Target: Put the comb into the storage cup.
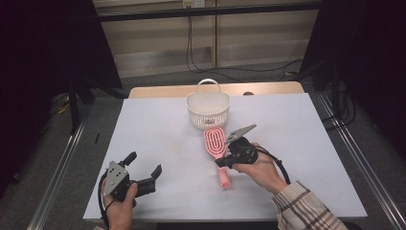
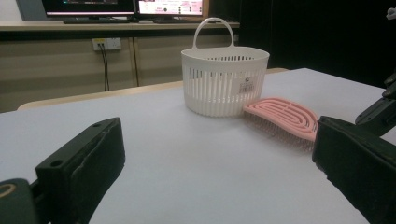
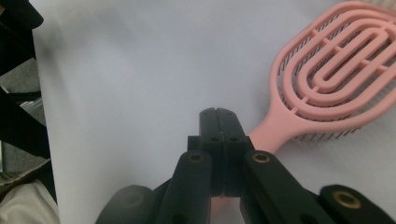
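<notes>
A pink vented hairbrush lies flat at mid-table, its head toward a white slatted basket and its handle toward me. My right gripper hovers over the handle with its jaws pressed together. In the right gripper view the shut jaws meet with no gap, and the brush passes beneath them. My left gripper stands open near the front left of the table, holding nothing. Seen along its wide-apart jaws, the basket and the brush lie ahead and to the right.
The white tabletop has bare room on the left and right sides. The basket has an upright loop handle. Metal rails run along both sides of the table, and cables hang by the wall behind.
</notes>
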Tool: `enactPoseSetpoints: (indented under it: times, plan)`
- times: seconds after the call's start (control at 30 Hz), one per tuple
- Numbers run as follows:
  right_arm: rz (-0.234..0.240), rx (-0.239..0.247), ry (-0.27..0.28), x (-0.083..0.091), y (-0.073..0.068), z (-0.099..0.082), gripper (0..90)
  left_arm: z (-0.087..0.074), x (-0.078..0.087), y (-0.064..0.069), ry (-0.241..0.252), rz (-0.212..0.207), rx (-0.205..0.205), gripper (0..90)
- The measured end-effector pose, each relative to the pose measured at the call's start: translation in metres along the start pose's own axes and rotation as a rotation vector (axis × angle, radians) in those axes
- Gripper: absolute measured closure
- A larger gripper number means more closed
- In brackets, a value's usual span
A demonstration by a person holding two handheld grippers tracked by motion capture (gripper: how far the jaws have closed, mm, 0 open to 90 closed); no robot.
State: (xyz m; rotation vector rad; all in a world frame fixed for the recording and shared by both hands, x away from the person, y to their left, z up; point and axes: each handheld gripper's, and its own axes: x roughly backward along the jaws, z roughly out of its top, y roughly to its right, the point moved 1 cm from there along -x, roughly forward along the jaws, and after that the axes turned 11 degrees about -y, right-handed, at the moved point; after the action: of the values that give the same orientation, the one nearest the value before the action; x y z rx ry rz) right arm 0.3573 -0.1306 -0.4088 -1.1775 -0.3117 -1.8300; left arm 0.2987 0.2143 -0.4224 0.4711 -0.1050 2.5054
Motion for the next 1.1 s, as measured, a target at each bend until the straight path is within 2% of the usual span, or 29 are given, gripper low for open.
enactPoseSetpoints:
  times: [0.17,0.27,0.5,0.73,0.93,1.1]
  plan:
    - [-0.001,0.022,-0.060,-0.009,-0.005,-0.002,90.0,0.000,0.000,0.000,0.001,0.000,0.000,2.5]
    - [0.004,0.034,-0.073,-0.013,-0.008,-0.001,90.0,0.000,0.000,0.000,0.001,0.000,-0.001,2.5]
    - [0.010,0.018,-0.111,-0.021,-0.011,-0.003,90.0,0.000,0.000,0.000,-0.002,-0.003,0.001,2.4]
    - [0.010,0.007,-0.103,-0.015,-0.007,-0.002,90.0,0.000,0.000,0.000,0.000,-0.001,0.000,2.4]
    - [0.014,0.006,-0.141,-0.019,-0.009,-0.003,90.0,0.000,0.000,0.000,0.000,-0.002,0.001,2.4]
    - [0.008,-0.003,-0.132,-0.013,-0.005,-0.004,90.0,0.000,0.000,0.000,0.003,0.001,0.010,2.4]
